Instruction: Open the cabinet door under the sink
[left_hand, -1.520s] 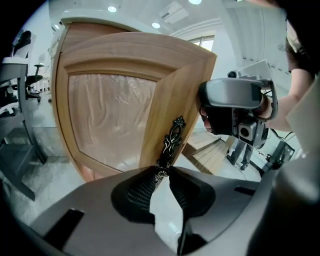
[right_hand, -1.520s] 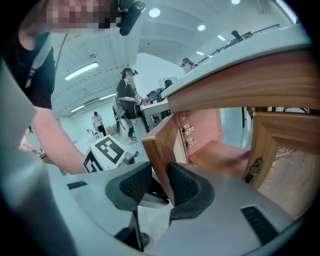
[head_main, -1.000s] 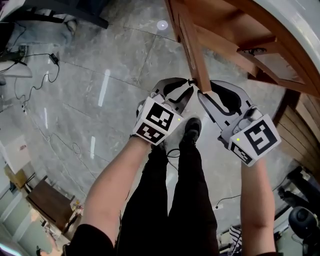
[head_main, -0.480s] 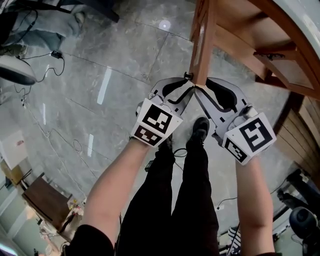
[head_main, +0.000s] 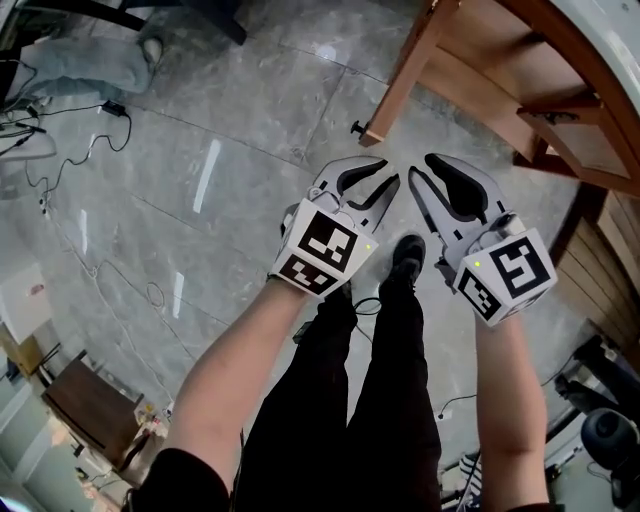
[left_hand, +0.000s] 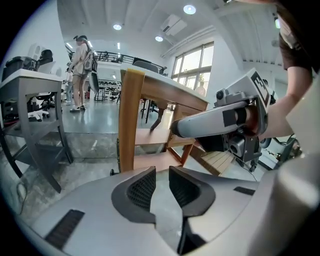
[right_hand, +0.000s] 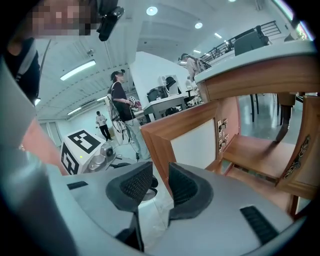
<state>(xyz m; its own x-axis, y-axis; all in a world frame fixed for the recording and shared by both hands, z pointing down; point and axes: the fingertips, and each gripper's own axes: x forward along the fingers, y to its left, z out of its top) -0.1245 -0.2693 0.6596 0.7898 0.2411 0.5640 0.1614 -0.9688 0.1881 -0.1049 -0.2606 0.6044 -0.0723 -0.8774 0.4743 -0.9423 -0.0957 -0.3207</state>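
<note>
The wooden cabinet door (head_main: 400, 88) under the sink stands swung out over the floor, with its small dark knob (head_main: 355, 127) at the lower corner. The open cabinet's shelf (head_main: 480, 60) shows behind it. My left gripper (head_main: 385, 172) and right gripper (head_main: 420, 167) hover side by side just below the door's free corner, apart from it. Both are open with nothing between the pads. In the left gripper view the door (left_hand: 131, 120) is seen edge-on ahead, and the right gripper (left_hand: 220, 120) crosses to its right. In the right gripper view the door's white panel (right_hand: 195, 145) is close ahead.
The person's legs and black shoes (head_main: 405, 255) stand right under the grippers. Cables (head_main: 60, 150) trail over the grey tiled floor at the left. A grey desk (left_hand: 30, 100) stands left of the door, and people (right_hand: 120, 110) stand in the background.
The door has swung further out and away from both grippers, which earlier stood against its free edge, one on each side. Both grippers now hang a little lower in the head view, clear of it.
</note>
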